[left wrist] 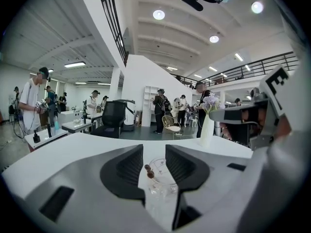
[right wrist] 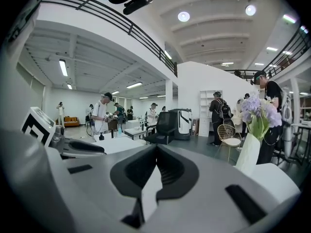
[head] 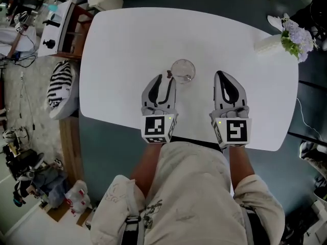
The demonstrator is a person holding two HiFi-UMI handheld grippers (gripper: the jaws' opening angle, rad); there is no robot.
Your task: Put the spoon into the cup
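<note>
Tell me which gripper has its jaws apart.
The left gripper: its jaws stand apart, facing the cup; the right gripper has its jaws together.

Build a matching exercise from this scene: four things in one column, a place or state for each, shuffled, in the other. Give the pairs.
1 clear glass cup
2 white vase of purple flowers
3 left gripper
4 right gripper

A jaws shut
B holds the dark-handled spoon
C jaws apart
D far right corner of the white table

Pairs: 1-B, 2-D, 3-C, 4-A
</note>
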